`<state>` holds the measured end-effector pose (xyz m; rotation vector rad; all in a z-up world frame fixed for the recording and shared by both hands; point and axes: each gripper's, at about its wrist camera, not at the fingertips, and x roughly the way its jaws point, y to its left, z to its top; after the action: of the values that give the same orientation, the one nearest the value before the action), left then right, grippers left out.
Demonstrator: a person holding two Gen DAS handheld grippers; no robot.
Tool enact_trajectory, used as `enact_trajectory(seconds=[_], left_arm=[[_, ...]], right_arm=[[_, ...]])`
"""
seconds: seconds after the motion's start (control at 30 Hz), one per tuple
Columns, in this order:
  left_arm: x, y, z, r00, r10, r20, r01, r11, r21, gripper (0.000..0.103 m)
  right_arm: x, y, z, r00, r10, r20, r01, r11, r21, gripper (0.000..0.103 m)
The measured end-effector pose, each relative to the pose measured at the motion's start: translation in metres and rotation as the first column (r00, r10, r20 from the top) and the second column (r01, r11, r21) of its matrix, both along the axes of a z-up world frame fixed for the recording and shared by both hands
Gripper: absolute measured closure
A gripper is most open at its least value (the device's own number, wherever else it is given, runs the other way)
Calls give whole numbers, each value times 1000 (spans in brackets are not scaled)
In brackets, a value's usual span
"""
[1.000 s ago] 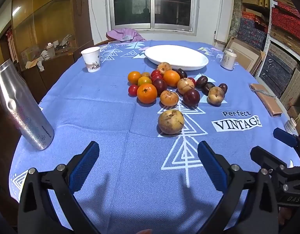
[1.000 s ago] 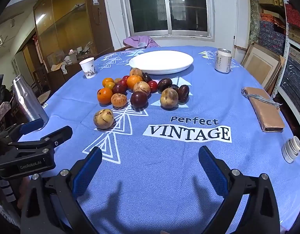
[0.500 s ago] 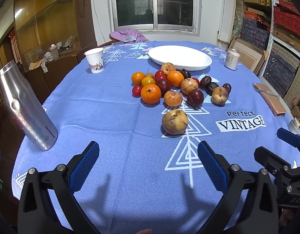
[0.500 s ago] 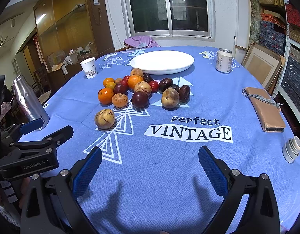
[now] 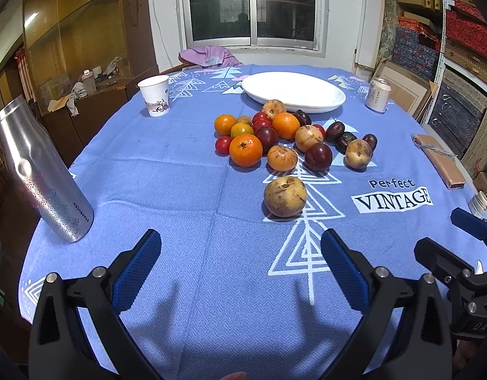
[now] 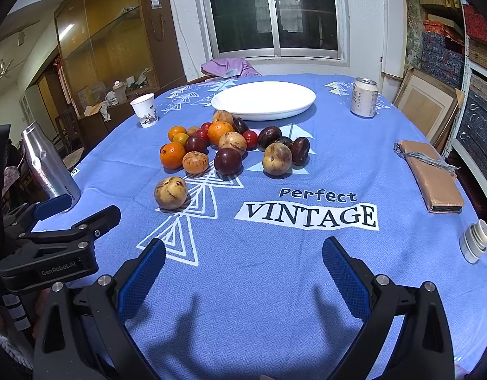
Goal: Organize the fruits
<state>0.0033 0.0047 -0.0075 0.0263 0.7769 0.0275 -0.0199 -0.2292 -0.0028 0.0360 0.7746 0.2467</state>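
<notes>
Fruit pile point(image 5: 284, 136) lies mid-worktop point(image 5: 167, 190), just short of the empty white plate point(image 5: 294, 90). One yellowish blemished fruit point(image 5: 285, 196) sits apart, nearest both tools. Judged firm, round and smooth-skinned, light, liable to roll or bruise; best taken across the widest middle with gentle pressure. Left gripper point(image 5: 240, 262) is spread wide and holds nothing; the lone fruit is ahead, slightly right of its centreline. Right gripper point(image 6: 243, 266) is likewise wide and empty, with that fruit ahead to its left.

left gripper point(image 5: 240, 266), right gripper point(image 6: 243, 266), jaws spread wide
</notes>
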Motion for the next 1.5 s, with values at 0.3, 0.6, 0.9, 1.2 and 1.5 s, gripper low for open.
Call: enact_trajectory(seconds=[0.3, 0.6, 0.9, 1.2, 1.5], left_arm=[[0, 0, 0, 1000, 0, 1, 0, 1000, 1, 4], [0, -1, -2, 1000, -2, -5, 2, 1000, 1, 4], [0, -2, -3, 1000, 0, -7, 0, 1000, 1, 4], [2, -2, -5, 1000, -2, -14, 2, 1000, 3, 4], [2, -3, -6, 1000, -2, -19, 2, 1000, 3, 4]], right_arm=[[0, 0, 0, 1000, 1, -1, -1, 1000, 2, 3], [1, -1, 0, 1000, 1, -2, -1, 1000, 4, 3], [0, 1, -1, 1000, 1, 0, -1, 1000, 4, 3], [0, 2, -1, 1000, 0, -1, 0, 1000, 4, 3], [0, 1, -2, 1000, 0, -5, 1, 1000, 8, 3]])
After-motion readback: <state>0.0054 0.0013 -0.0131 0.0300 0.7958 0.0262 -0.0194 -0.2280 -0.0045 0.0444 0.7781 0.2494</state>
